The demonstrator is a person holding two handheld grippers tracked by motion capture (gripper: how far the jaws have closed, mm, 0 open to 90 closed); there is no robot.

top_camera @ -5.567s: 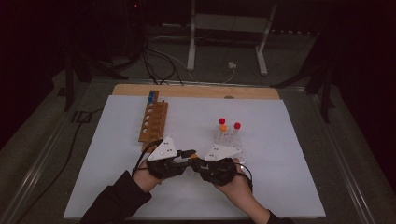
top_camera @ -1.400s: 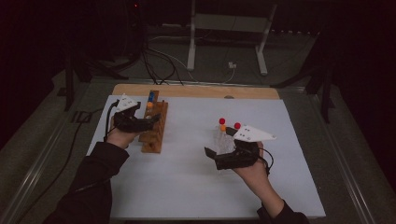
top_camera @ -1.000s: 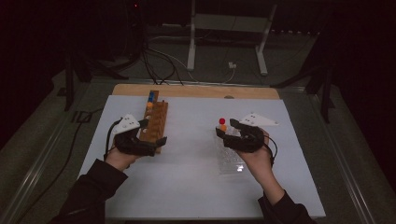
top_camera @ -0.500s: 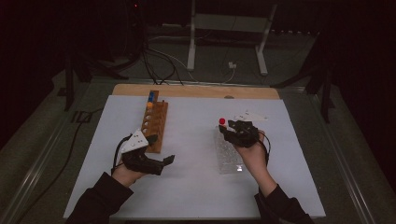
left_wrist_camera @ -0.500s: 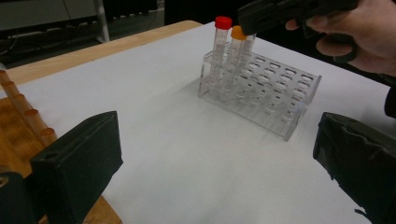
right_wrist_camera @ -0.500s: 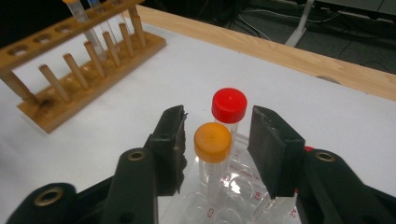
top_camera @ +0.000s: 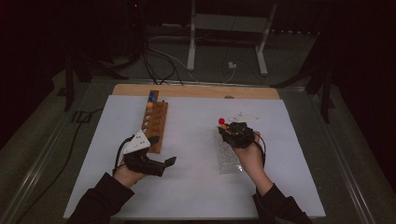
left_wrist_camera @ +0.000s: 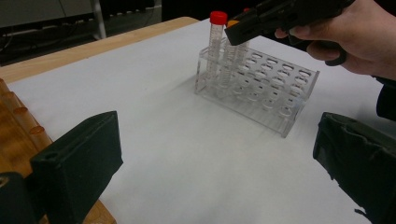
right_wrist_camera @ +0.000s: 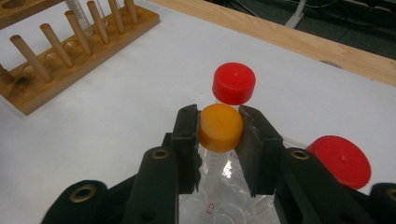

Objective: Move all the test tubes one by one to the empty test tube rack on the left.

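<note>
Orange-capped tube pinched by right gripper fingers, just closing; left gripper fingers spread; white sheet; dark room.

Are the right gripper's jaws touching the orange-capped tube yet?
Touching. In the right gripper view, the right gripper has just been closing, and both jaws press against the cap of the orange-capped tube, with no gap either side.

Ahead of the left gripper the white worktop lies bare up to the clear rack; the wooden rack stands close on its left. Two red-capped tubes crowd the right gripper.
</note>
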